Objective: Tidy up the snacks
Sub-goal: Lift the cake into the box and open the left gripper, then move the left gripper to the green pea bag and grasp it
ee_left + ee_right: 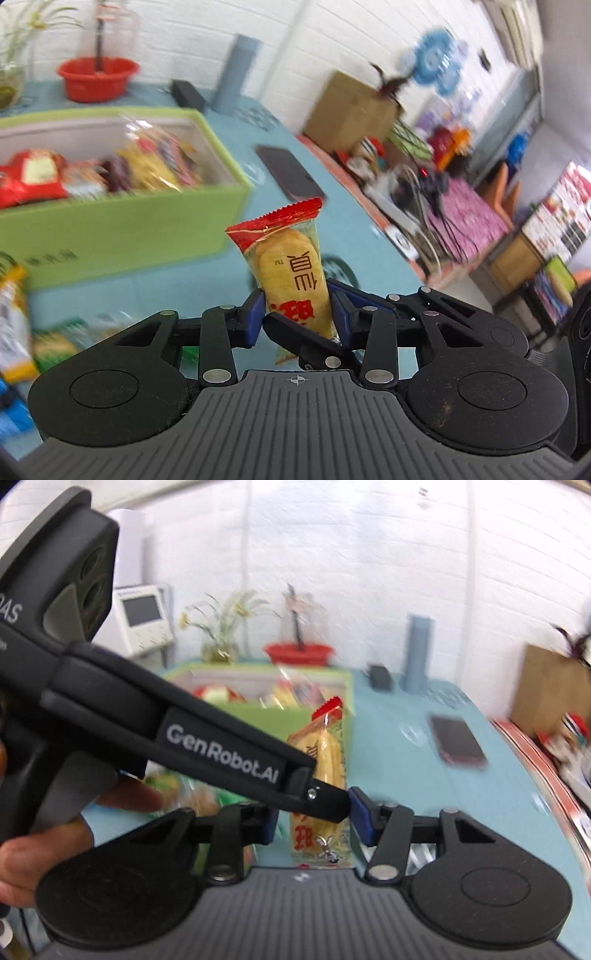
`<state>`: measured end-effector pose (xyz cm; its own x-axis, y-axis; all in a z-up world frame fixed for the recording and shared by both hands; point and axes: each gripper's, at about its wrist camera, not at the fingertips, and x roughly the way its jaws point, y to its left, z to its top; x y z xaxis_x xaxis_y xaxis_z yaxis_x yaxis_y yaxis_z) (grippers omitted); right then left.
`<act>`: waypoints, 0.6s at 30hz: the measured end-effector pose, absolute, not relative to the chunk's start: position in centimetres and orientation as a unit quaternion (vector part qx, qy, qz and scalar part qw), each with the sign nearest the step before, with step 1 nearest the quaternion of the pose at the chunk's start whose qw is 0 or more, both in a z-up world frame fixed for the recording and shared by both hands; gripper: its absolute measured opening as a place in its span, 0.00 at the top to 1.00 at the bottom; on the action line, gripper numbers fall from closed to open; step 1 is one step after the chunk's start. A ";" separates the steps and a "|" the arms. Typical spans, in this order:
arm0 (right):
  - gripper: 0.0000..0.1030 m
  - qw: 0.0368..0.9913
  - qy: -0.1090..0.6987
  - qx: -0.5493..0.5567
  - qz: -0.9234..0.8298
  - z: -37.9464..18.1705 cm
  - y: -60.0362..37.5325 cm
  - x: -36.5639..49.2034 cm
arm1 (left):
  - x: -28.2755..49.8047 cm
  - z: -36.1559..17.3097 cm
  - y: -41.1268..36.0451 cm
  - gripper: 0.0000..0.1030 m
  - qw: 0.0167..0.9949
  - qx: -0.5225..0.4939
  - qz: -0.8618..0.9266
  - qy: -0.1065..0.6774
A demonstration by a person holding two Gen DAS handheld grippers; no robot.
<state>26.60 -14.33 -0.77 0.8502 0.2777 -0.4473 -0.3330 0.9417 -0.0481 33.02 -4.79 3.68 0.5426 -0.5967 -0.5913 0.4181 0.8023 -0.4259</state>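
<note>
A rice cracker packet (pixel 291 266), yellow with a red top, stands upright between both grippers above the blue table. My left gripper (pixel 297 314) is shut on its lower part. In the right wrist view the same packet (pixel 325 768) sits between the blue pads of my right gripper (pixel 314 823), which are a little wider than the packet; the left gripper's fingers (pixel 325 801) cross in front and hide the contact. The green snack box (pixel 122 221) holds several snack packets and stands behind and to the left; it also shows in the right wrist view (pixel 258 709).
Loose snack packets (pixel 14 332) lie on the table at the left. A black phone (pixel 291 173) lies right of the box. A red basin (pixel 98 77), a grey cylinder (pixel 238 74) and a cardboard box (pixel 351 110) stand near the white wall.
</note>
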 end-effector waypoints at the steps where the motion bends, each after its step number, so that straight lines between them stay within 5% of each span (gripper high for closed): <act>1: 0.45 0.960 0.211 -0.074 0.168 -0.1 -13.2 27.8 | 33.9 4.4 -3.8 0.83 0.877 -0.123 -0.281 0.370; 11: 0.43 0.936 0.223 -0.038 0.271 1.7 -4.9 41.8 | 44.1 6.8 3.6 0.83 0.911 -0.112 -0.163 0.361; 12: 0.38 0.935 0.233 -0.034 0.265 1.3 -4.7 42.2 | 44.8 6.3 4.0 0.83 0.912 -0.110 -0.163 0.361; 13: 0.19 0.935 0.239 -0.032 0.258 1.1 -4.4 42.8 | 45.1 6.0 4.4 0.82 0.913 -0.115 -0.158 0.359; 14: 0.01 0.938 0.235 -0.028 0.254 0.8 -4.5 42.8 | 45.3 5.8 4.8 0.71 0.915 -0.122 -0.155 0.351; 15: 0.01 0.942 0.224 -0.021 0.248 0.8 -4.7 42.0 | 45.0 5.8 5.4 0.52 0.918 -0.129 -0.155 0.340; 18: 0.00 0.951 0.199 -0.018 0.237 1.0 -5.8 39.7 | 43.7 6.5 5.9 0.36 0.931 -0.130 -0.152 0.304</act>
